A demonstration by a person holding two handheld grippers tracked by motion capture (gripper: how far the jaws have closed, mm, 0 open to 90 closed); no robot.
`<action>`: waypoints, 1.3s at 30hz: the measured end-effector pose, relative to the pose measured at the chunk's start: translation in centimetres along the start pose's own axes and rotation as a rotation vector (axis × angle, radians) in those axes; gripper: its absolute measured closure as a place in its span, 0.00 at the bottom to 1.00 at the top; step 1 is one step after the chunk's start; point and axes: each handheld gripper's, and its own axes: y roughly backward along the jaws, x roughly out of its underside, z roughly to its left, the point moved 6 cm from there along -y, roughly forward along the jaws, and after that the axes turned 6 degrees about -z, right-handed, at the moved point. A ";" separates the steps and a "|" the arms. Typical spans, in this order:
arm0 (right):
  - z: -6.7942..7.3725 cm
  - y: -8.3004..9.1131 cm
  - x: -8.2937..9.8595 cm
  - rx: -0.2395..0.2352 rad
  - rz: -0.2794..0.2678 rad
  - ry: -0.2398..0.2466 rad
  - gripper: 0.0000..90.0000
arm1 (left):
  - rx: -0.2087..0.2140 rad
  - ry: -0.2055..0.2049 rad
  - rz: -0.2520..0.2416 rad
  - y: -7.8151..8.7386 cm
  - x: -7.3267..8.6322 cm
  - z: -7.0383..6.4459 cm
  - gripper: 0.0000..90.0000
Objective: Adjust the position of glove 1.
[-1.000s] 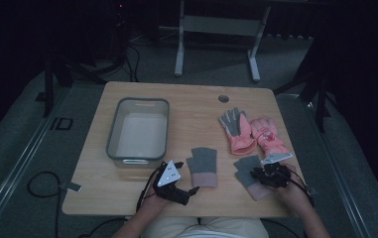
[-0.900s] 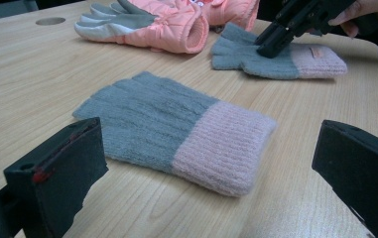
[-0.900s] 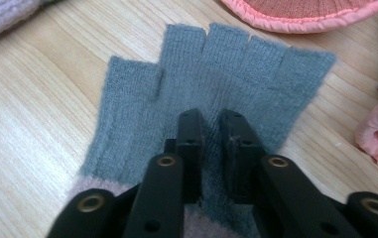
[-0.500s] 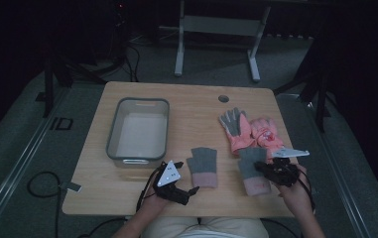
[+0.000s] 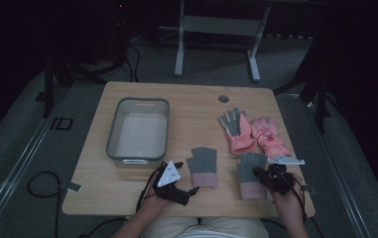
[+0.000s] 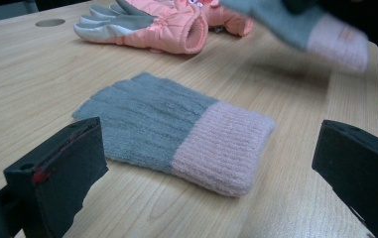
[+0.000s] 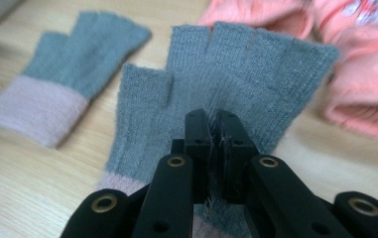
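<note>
Two grey knit gloves with pink cuffs lie near the table's front edge. My right gripper (image 5: pixel 260 174) (image 7: pixel 215 124) is shut on the right grey glove (image 5: pixel 248 166) (image 7: pixel 256 64), pinching its palm fabric. In the left gripper view that right grey glove (image 6: pixel 300 25) appears blurred and raised off the wood. My left gripper (image 5: pixel 186 177) (image 6: pixel 211 148) rests open on the table, with its jaws wide apart. It faces the left grey glove (image 5: pixel 202 166) (image 6: pixel 176 129) (image 7: pixel 62 69), which lies flat and untouched.
A pair of pink padded gloves (image 5: pixel 251 131) (image 6: pixel 152 22) (image 7: pixel 355 59) lies behind the right grey glove. A clear plastic tray (image 5: pixel 112 131) stands on the table's left half. There is a round hole (image 5: pixel 223 98) near the table's far edge.
My right gripper has shifted slightly while holding the right grey glove, and the glove has moved a little with it. The left gripper and the left grey glove have stayed put.
</note>
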 end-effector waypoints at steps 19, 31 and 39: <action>-1.8 -3.5 3.2 0.021 0.098 0.012 0.81 | 0.001 0.000 0.003 0.0 0.0 0.0 0.00; -2.2 -2.2 2.0 -0.052 0.083 0.183 0.70 | 0.000 -0.006 0.005 0.0 0.0 -0.1 0.00; -2.5 -2.4 2.8 -0.085 0.098 0.163 0.66 | 0.002 -0.006 0.004 0.0 0.0 -0.1 0.00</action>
